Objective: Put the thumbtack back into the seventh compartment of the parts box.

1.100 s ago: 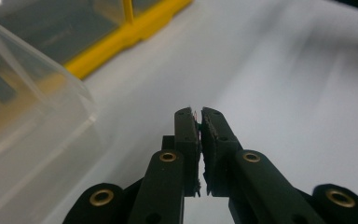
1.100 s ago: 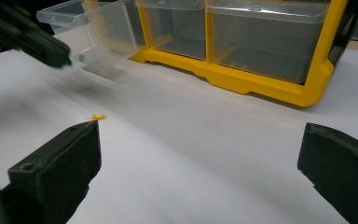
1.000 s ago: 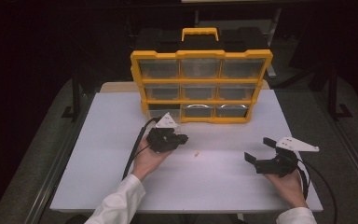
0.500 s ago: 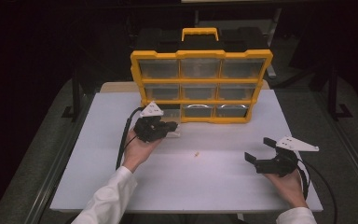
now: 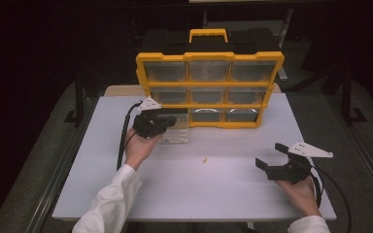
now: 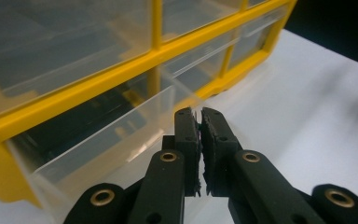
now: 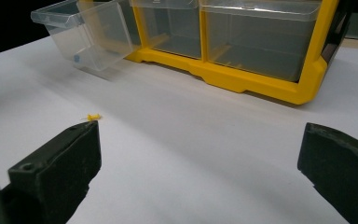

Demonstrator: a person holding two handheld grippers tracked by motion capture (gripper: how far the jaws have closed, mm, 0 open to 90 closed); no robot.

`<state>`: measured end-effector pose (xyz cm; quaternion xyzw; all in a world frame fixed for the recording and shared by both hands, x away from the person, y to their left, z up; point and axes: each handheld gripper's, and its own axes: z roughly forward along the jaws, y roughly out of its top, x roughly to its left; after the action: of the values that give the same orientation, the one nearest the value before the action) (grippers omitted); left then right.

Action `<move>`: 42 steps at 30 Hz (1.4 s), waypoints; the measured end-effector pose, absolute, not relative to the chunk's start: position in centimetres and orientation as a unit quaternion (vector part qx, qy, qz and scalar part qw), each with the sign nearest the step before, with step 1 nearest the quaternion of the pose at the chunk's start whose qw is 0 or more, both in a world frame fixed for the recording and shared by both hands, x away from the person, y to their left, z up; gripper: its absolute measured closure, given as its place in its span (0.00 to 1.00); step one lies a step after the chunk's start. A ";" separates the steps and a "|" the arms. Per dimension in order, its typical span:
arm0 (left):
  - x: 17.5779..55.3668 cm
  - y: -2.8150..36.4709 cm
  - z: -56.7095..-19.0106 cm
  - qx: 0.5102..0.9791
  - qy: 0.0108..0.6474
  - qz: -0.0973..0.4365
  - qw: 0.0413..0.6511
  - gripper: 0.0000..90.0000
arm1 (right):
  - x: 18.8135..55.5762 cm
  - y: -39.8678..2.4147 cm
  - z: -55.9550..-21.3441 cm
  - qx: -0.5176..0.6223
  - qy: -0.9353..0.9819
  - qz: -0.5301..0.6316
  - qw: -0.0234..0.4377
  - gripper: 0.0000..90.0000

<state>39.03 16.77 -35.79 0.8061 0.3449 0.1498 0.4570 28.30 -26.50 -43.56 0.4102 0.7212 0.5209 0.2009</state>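
A yellow organizer (image 5: 209, 85) with clear drawers stands upright at the back of the white table (image 5: 199, 194). Its bottom left drawer (image 5: 177, 133) is pulled out, and a small blue thing (image 7: 76, 59) lies inside. My left gripper (image 5: 175, 119) is shut, with its tips (image 6: 199, 114) against the front corner of the drawer (image 6: 121, 135). Whether they pinch the rim I cannot tell. A tiny yellow piece (image 5: 205, 160) lies loose on the table. My right gripper (image 5: 270, 155) is open low at the front right, with the yellow piece (image 7: 93, 116) just beyond its left jaw.
The other drawers of the organizer (image 7: 256, 37) are pushed in. The table's front edge (image 5: 189, 217) runs just ahead of both forearms. Dark floor and stands surround the table.
My left gripper has moved away from the table's middle, back and left to the pulled-out drawer. The right gripper has stayed where it was, open.
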 end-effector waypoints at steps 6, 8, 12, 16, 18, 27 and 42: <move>40.1 17.3 -36.4 0.805 0.365 0.151 0.443 0.95 | 28.3 -26.5 -43.6 0.410 0.722 0.520 0.201 0.00; 40.5 17.4 -36.7 0.806 0.371 0.149 0.437 0.95 | 28.3 -26.5 -43.6 0.411 0.722 0.519 0.200 0.00; 40.9 17.5 -37.0 0.807 0.377 0.149 0.430 0.95 | 28.4 -26.5 -43.6 0.411 0.723 0.518 0.199 0.00; 41.1 17.7 -37.2 0.806 0.380 0.147 0.429 0.95 | 28.4 -26.5 -43.6 0.411 0.723 0.519 0.200 0.00; 41.1 17.7 -37.1 0.804 0.383 0.152 0.430 0.85 | 28.4 -26.5 -43.6 0.411 0.723 0.519 0.200 0.00; 40.0 17.7 -35.9 0.802 0.370 0.163 0.439 0.29 | 28.4 -26.5 -43.6 0.411 0.723 0.518 0.200 0.00; 37.8 14.7 -35.6 0.807 0.356 0.125 0.455 0.00 | 28.4 -26.5 -43.6 0.409 0.723 0.519 0.202 0.00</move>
<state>37.75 14.74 -35.64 0.8069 0.3555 0.1251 0.4548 28.37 -26.47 -43.58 0.4095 0.7227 0.5190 0.2016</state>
